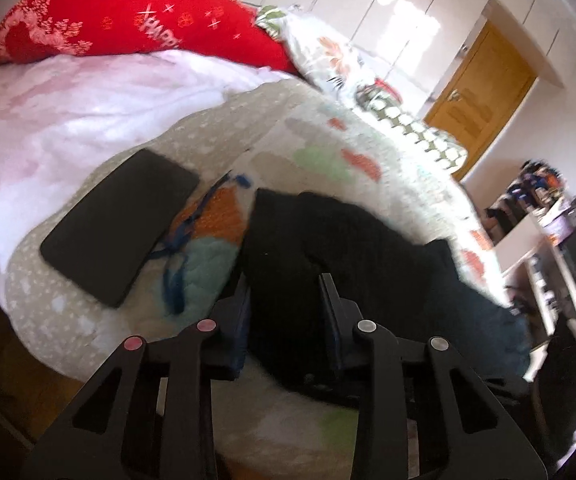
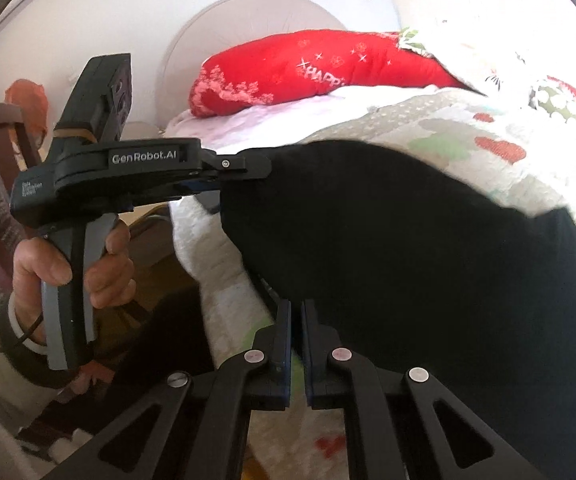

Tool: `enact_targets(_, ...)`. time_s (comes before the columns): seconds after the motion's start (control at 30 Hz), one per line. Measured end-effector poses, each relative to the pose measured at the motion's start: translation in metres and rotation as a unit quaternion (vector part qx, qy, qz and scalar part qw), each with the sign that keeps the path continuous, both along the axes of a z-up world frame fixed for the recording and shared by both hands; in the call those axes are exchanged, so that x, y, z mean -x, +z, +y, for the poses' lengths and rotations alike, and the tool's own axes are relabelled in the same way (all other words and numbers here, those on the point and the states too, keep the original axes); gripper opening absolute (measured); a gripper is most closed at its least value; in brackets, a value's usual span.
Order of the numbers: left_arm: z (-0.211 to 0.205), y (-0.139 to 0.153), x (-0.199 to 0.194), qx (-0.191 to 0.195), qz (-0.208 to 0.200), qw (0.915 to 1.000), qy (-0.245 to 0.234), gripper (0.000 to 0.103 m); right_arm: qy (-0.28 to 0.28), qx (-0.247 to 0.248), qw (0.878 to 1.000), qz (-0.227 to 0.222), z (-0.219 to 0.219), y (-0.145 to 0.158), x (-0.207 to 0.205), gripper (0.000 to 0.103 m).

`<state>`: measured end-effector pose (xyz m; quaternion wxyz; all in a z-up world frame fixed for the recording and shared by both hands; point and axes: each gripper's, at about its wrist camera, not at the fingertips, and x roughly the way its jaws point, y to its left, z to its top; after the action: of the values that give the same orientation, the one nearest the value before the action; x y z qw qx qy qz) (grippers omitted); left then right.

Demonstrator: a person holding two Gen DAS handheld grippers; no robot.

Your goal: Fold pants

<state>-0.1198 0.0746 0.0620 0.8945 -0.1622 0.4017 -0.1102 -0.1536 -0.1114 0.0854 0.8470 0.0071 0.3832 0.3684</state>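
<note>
A bed (image 1: pixel 100 104) carries everything, spread with a pale quilt (image 1: pixel 315 136) patterned with coloured shapes and a pinkish-white sheet (image 1: pixel 48 120) beyond it. Black pants (image 1: pixel 327 240) lie on the quilt, straight ahead of the left fingers and running between them. A flat black slab (image 1: pixel 120 224) lies to their left, a blue cord (image 1: pixel 184 236) between the two. A red pillow (image 1: pixel 128 24) rests far ahead.

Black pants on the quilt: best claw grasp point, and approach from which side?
Take the black pants at the near-left corner edge, coming from the quilt's near edge. In the left wrist view that straight edge lies flat with bare quilt beside it, away from the phone. Judgement only; the frames are blurred.
</note>
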Motion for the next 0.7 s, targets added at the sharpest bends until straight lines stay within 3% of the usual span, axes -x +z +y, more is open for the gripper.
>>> enact_targets(0.1, 0.001, -0.025, -0.009, -0.009, 0.039, 0.9991, 0.017, 0.031, 0.016, 0.003, 0.999, 0.034, 0.011, -0.019, -0.006, 0.002)
enact_targets(0.23, 0.002, -0.016, -0.005, -0.025, 0.028, 0.9989, 0.028, 0.042, 0.007, 0.000, 1.000, 0.009, 0.000, -0.006, -0.004, 0.003)
enact_targets(0.3, 0.008, -0.003, -0.001, -0.024, 0.018, 0.9987, 0.042, 0.042, -0.036, -0.004, 0.999, -0.027, -0.028, 0.015, -0.009, 0.004)
enact_targets(0.37, 0.014, 0.015, 0.005, -0.038, -0.012, 0.9967, 0.070, 0.042, -0.092, 0.001, 0.995, -0.045, -0.058, 0.026, -0.020, 0.017)
enact_targets(0.4, 0.015, 0.023, 0.006, -0.045, -0.028, 0.9954, 0.081, 0.044, -0.135, 0.014, 0.990, -0.048, -0.075, 0.028, -0.032, 0.041)
enact_targets(0.43, 0.015, 0.029, 0.006, -0.044, -0.038, 0.9951, 0.080, 0.046, -0.162, 0.023, 0.985, -0.050, -0.085, 0.028, -0.038, 0.056)
enact_targets(0.57, -0.005, 0.032, -0.007, -0.045, -0.040, 0.9967, 0.055, 0.051, -0.225, 0.076, 0.971, -0.020, -0.112, 0.010, -0.088, 0.056)
enact_targets(0.7, -0.034, 0.012, -0.023, -0.065, -0.018, 0.9973, 0.031, 0.051, -0.251, 0.101, 0.963, -0.013, -0.108, -0.007, -0.119, 0.053)
